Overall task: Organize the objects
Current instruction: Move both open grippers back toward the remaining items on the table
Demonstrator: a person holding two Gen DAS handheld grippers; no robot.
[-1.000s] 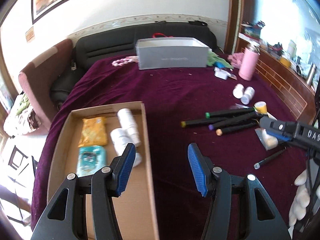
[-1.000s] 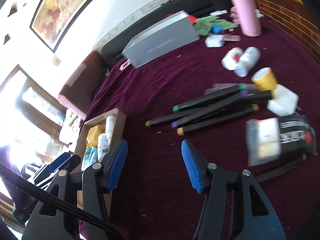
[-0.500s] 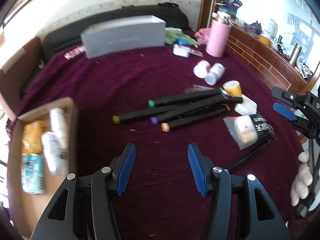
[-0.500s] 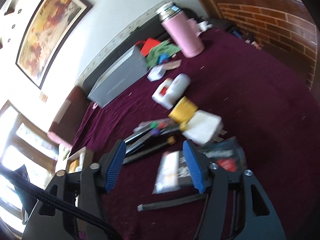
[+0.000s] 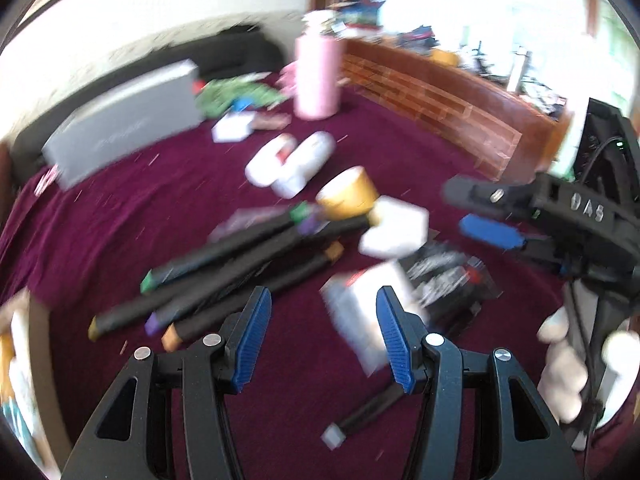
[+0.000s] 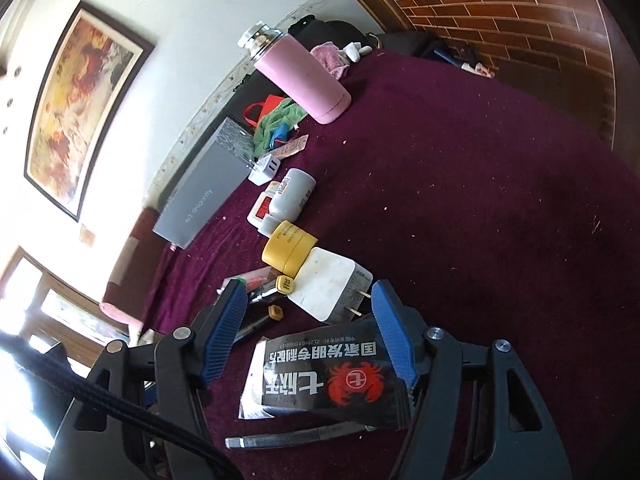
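Note:
My right gripper is open and empty, hovering over a black packet with a red crab logo on the purple cloth. Beyond it lie a white charger, a yellow jar, two white bottles and several black markers. My left gripper is open and empty above the markers and the packet. The right gripper shows at the right of the blurred left wrist view. A thin black pen lies nearest.
A grey box, a pink flask, a green cloth and a small white adapter sit at the back of the bed. A brick-patterned wooden ledge runs along the right. The cardboard tray's edge shows at far left.
Both grippers have swung right, away from the cardboard tray, toward the marker and packet pile. The right gripper has come close over the crab packet. Both stay open.

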